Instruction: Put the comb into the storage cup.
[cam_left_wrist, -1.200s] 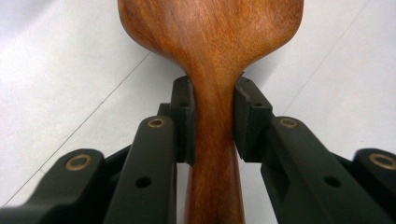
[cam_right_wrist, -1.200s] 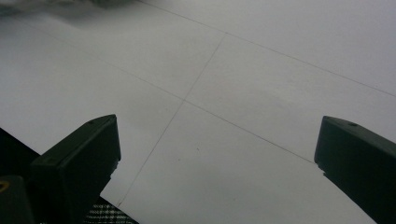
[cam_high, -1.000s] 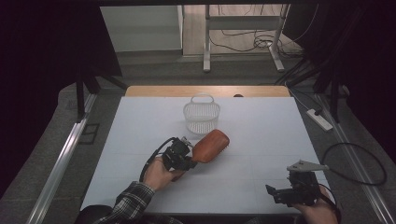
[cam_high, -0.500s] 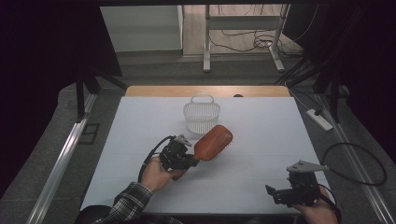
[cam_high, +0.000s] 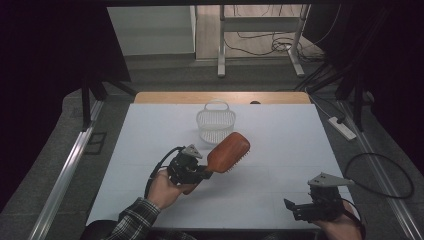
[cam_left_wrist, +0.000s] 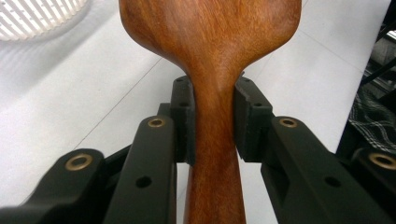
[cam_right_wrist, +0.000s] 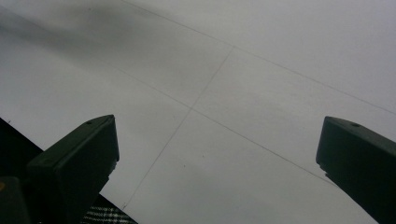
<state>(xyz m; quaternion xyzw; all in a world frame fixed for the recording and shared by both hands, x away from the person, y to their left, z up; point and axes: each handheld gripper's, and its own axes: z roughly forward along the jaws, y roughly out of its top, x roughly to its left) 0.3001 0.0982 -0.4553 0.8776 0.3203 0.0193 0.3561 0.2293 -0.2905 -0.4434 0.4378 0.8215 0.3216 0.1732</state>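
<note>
Left gripper view cut off the wooden hairbrush (cam_left_wrist: 212, 56) at top and bottom, hiding its bristles, while the left tongs (cam_left_wrist: 211, 116) stood clamped on its narrow handle. In the high view the brush hung above the middle of the white bench (cam_high: 300, 130), its head just short of the white basket (cam_high: 215, 124) toward the far edge, with open surface to the right. Compared with a second earlier the brush had risen and neared the basket, and the right tongs (cam_high: 295, 209) stayed apart at the near right corner.

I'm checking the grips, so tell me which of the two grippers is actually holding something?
The left gripper: its jaws clamp the wooden brush by the handle. The right gripper stands open over the bare table.
</note>
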